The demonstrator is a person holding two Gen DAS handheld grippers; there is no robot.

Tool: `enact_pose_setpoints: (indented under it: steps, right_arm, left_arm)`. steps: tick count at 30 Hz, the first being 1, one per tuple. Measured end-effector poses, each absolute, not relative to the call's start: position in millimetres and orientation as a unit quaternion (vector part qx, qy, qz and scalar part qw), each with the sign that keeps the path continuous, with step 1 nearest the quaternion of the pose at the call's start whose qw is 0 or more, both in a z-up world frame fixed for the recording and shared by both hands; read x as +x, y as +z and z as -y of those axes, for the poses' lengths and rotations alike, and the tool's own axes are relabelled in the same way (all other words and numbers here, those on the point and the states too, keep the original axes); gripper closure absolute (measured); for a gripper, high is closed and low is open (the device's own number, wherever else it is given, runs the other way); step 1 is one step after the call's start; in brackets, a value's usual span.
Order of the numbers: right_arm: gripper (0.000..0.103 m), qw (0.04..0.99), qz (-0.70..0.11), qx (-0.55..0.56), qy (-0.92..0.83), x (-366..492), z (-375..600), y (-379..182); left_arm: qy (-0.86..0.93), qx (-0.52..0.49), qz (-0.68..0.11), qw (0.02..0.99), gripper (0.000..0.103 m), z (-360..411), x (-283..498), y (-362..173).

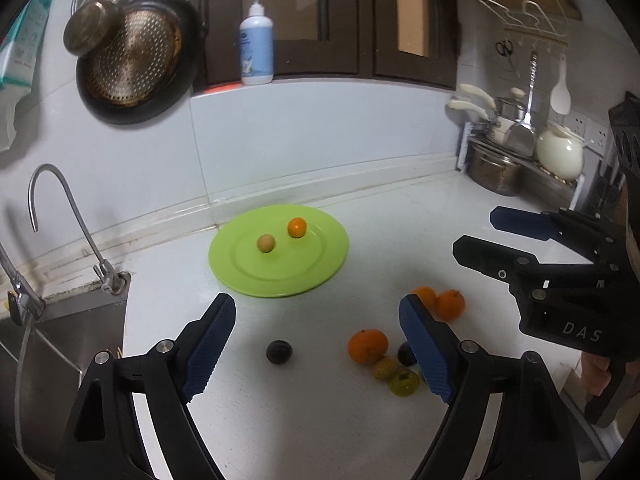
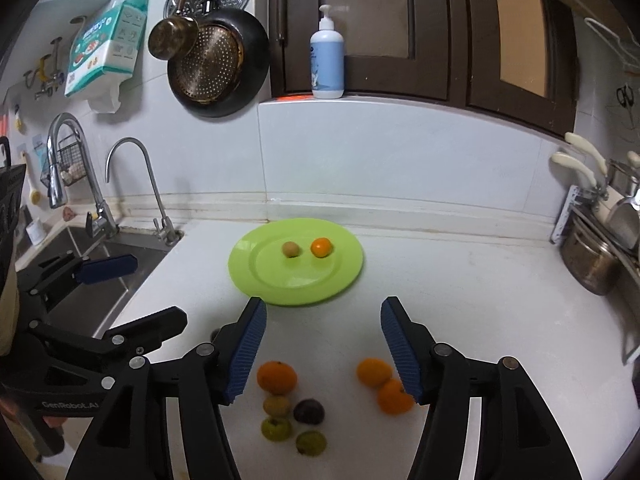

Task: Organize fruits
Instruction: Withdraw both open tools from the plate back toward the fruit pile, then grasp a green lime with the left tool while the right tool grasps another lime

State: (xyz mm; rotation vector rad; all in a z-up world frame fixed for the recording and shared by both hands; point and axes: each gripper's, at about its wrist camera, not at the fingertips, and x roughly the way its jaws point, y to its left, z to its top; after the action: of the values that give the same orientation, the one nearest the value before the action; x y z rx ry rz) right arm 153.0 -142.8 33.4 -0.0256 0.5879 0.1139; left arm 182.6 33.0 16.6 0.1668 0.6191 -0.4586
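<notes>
A green plate (image 1: 320,264) (image 2: 344,276) on the white counter holds a small orange (image 1: 297,227) (image 2: 321,247) and a small tan fruit (image 1: 265,243) (image 2: 291,249). Loose fruit lies nearer: a big orange (image 1: 367,345) (image 2: 277,377), two oranges together (image 1: 450,304) (image 2: 374,372), a dark plum (image 1: 279,352) alone, another dark plum (image 2: 309,411), and yellow-green fruits (image 1: 404,382) (image 2: 276,428). My left gripper (image 1: 318,346) is open and empty above the lone plum. My right gripper (image 2: 322,346) is open and empty above the fruit pile; it also shows in the left wrist view (image 1: 476,232).
A steel sink (image 2: 100,276) with a faucet (image 1: 60,208) lies to the left. A rack with pots and knives (image 1: 516,160) stands at the back right. A soap bottle (image 2: 327,56) stands on the ledge; pans (image 1: 132,60) hang on the wall.
</notes>
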Motion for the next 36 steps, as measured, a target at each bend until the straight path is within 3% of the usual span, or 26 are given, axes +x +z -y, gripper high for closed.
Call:
enact_pose_setpoints:
  steps: [21, 36]
  right_arm:
    - [0.043, 0.939, -0.33, -0.061, 0.073, 110.5, 138.8, -3.8]
    - [0.047, 0.906, -0.385, -0.125, 0.12, 118.0, 129.8, -51.9]
  left_arm:
    - [-0.312, 0.151, -0.274, 0.897, 0.02, -9.9, 143.7, -25.1]
    - [-0.369, 0.175, -0.337, 0.848, 0.054, 9.2, 154.7, -74.0]
